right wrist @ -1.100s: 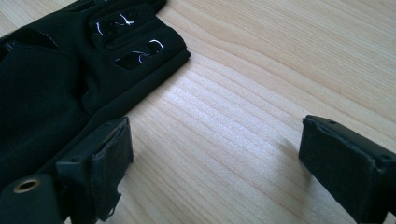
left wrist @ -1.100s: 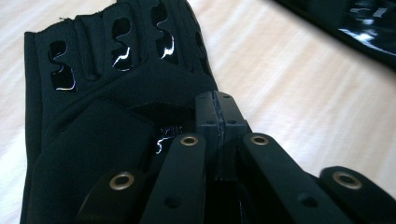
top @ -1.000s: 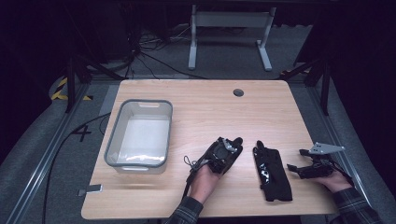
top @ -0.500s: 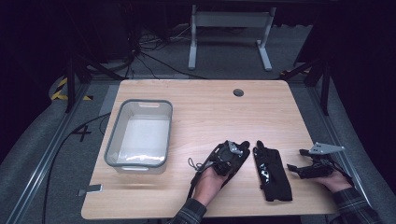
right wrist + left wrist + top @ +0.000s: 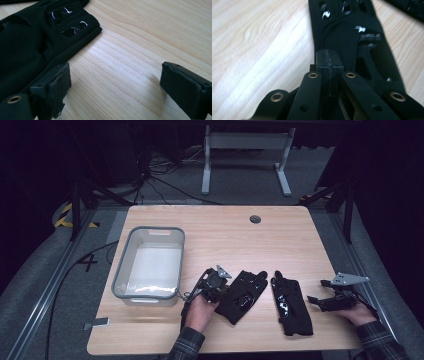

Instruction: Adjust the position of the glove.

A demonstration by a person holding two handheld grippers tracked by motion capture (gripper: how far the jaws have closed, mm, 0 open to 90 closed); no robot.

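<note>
The high view takes in the whole table (image 5: 300,240), which neither gripper view does: two black gloves near its front edge and one grey plastic bin (image 5: 148,265) well off to the left of the left gripper (image 5: 220,282). The left glove (image 5: 244,295) lies just past that gripper's fingertips, touching or nearly touching them; the right glove (image 5: 291,305) lies between the two grippers, apart from the right gripper (image 5: 316,299).

The left gripper view gives what the high view cannot: the two pads (image 5: 323,62) are pressed flat together with nothing between them, and the left glove (image 5: 352,37) lies just beyond and partly beneath them, with small glints on its perforated back.

The right gripper view shows its pads (image 5: 60,80) standing wide apart with only bare wood in the gap, holding nothing. The right glove (image 5: 30,42) lies beside the left-hand pad in that view; whether it touches the pad is hard to tell.

Both gloves are cut off by the frame edges in the gripper views, and in the high view their details merge into flat black. The person's sleeves are cut off at the bottom edge.
</note>
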